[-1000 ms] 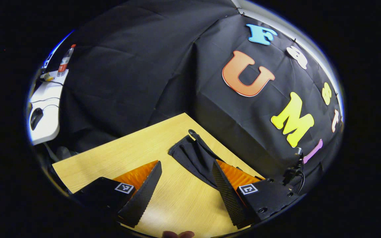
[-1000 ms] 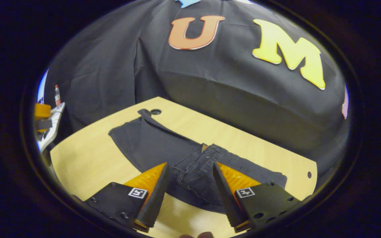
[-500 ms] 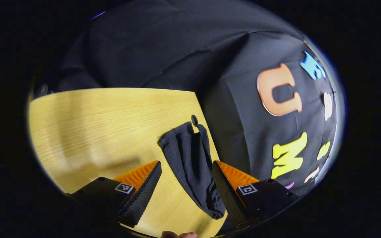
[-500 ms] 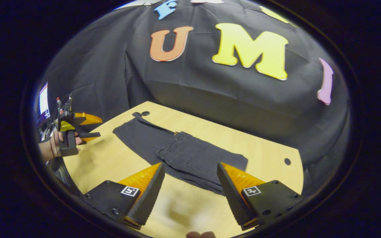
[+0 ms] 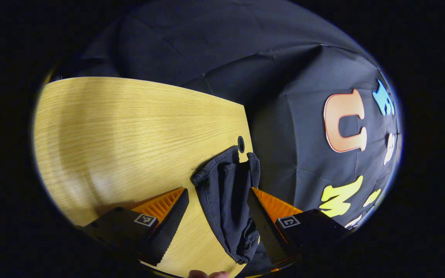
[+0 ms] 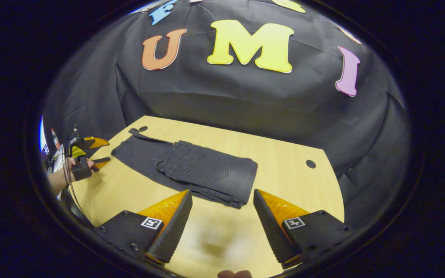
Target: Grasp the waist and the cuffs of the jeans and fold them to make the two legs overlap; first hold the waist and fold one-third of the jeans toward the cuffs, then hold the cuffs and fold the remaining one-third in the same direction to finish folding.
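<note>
Pulled back from the jeans (image 6: 191, 170) since a second ago, my right gripper (image 6: 222, 226) gapes wide above the table (image 6: 284, 170), my left gripper (image 5: 216, 227) wide near the cuffs (image 5: 226, 166)

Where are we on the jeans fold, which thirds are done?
Done: the jeans lie with legs overlapped, the waist third folded toward the cuffs. In hand: nothing; the right gripper is open, clear of the cloth, and the left gripper is open at the cuffs. Left: grasp the cuffs and fold the last third.
</note>
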A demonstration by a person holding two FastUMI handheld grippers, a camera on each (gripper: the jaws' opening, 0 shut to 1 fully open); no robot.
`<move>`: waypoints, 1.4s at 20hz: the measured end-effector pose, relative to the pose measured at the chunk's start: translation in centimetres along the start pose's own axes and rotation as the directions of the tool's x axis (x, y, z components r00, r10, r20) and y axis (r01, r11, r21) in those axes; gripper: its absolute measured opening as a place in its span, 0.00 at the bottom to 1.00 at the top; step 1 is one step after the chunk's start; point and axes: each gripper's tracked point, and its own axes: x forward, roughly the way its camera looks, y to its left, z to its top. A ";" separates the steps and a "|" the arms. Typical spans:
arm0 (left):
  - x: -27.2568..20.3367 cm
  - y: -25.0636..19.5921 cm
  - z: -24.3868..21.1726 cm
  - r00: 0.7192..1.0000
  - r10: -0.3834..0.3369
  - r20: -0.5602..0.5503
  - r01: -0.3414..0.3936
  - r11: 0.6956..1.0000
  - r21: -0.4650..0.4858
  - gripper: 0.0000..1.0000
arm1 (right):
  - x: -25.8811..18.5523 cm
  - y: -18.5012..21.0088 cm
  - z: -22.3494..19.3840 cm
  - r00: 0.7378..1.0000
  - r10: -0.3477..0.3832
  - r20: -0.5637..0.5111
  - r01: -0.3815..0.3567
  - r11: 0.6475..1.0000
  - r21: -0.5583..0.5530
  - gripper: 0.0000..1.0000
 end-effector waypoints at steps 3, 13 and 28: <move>0.5 -0.2 0.3 1.000 -0.002 0.004 0.002 1.000 -0.009 0.98 | 0.3 0.3 0.2 1.000 0.006 -0.002 -0.006 1.000 0.004 0.98; 2.6 -0.8 0.4 1.000 0.012 -0.009 -0.012 1.000 0.004 0.98 | 0.2 -0.1 0.4 1.000 0.003 -0.002 -0.002 1.000 0.017 0.97; 8.7 -2.3 -0.6 0.998 0.036 -0.049 -0.035 0.999 0.015 0.74 | -0.6 -3.0 -2.3 0.996 -0.068 -0.054 0.072 0.994 0.077 0.97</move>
